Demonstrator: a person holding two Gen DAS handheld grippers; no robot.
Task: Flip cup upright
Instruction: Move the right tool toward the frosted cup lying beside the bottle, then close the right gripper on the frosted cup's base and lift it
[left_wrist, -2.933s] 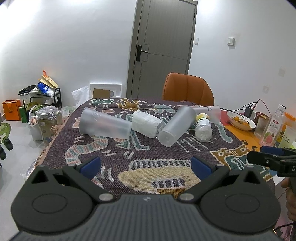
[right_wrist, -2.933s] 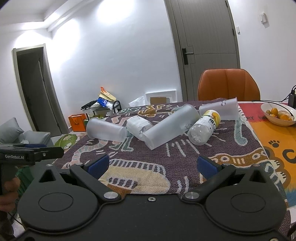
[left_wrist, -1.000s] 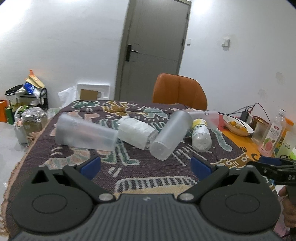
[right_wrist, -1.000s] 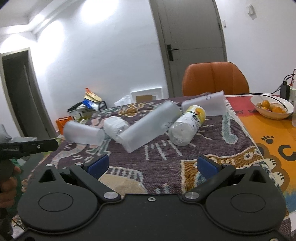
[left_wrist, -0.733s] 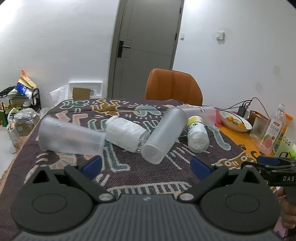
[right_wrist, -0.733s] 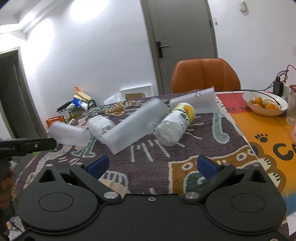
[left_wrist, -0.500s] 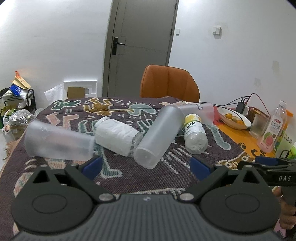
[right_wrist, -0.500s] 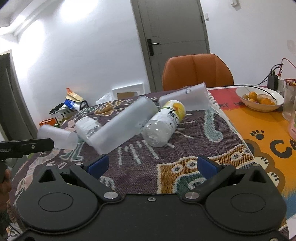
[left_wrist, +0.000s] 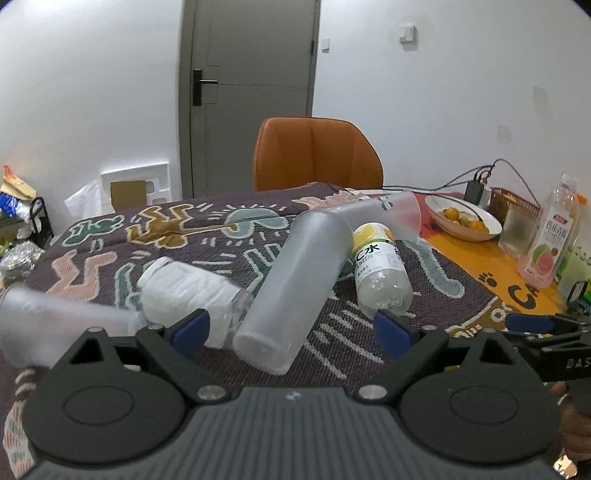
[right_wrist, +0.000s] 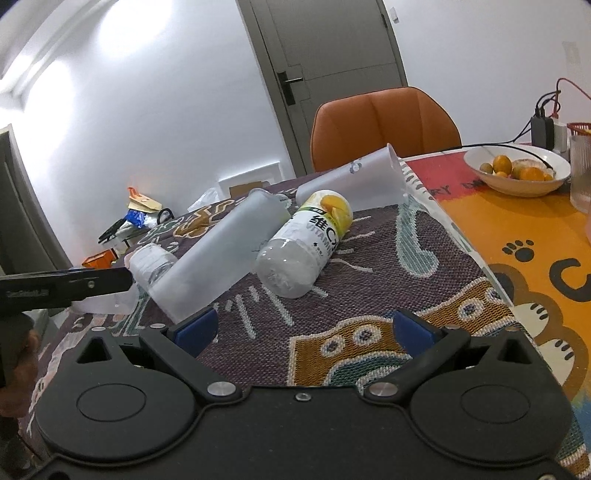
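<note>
Between spread left tongs (left_wrist: 291, 326): frosted cup (left_wrist: 295, 291) lying flat; right tongs (right_wrist: 303, 328) spread, empty.

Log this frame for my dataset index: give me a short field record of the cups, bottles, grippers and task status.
cups: three frosted, all on their sides: middle cup, far cup, left cup
bottles: yellow-label bottle and white-wrapped bottle, both lying down
surface: patterned cloth
left gripper: open, nearest the middle cup, apart from it
right gripper: open, holding nothing
task status: no cup upright yet
</note>
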